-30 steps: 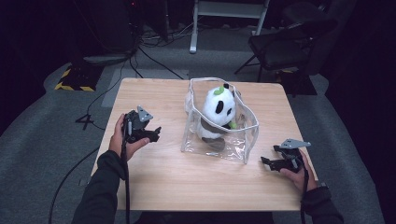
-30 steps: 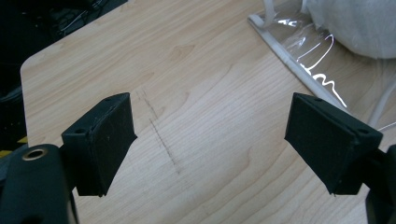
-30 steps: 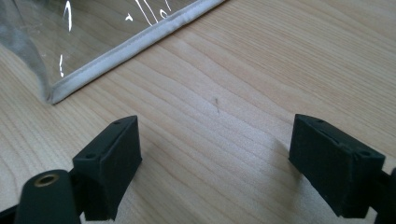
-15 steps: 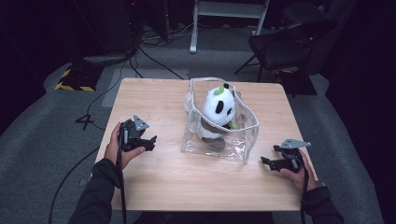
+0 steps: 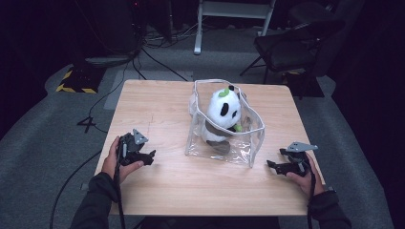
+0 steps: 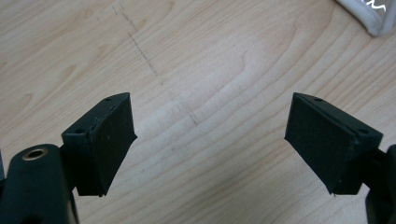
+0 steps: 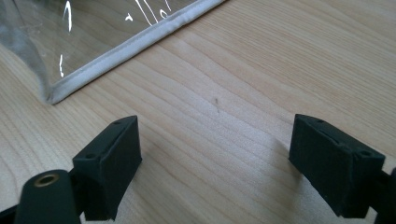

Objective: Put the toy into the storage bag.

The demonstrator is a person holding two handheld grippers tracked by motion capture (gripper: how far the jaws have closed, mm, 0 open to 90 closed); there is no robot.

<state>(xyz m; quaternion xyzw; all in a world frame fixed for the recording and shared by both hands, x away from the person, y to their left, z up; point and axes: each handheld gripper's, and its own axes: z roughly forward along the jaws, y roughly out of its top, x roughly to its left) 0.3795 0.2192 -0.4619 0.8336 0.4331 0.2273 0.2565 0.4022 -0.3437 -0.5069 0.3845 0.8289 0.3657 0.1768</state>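
A black-and-white panda plush (image 5: 222, 114) sits upright inside a clear plastic bag (image 5: 224, 143) with white piping, at the middle of the wooden table (image 5: 191, 186). My left gripper (image 5: 149, 158) rests low at the table's left front, well left of the bag, open with nothing between its pads (image 6: 109, 140). A corner of the bag (image 6: 369, 16) shows at the top right of the left gripper view. My right gripper (image 5: 272, 164) sits at the table's right front, just right of the bag, open and empty; the bag's bottom seam (image 7: 126, 49) lies ahead of its pads (image 7: 334, 161).
Beyond the table's far edge stand a black chair (image 5: 291, 45) and a white stand (image 5: 234, 19). Cables (image 5: 143, 62) run over the grey floor, and a yellow-and-black striped plate (image 5: 74, 81) lies at the left.
My left gripper has come down and toward the table's near left edge, away from the bag. The right gripper, the bag and the panda have not moved.
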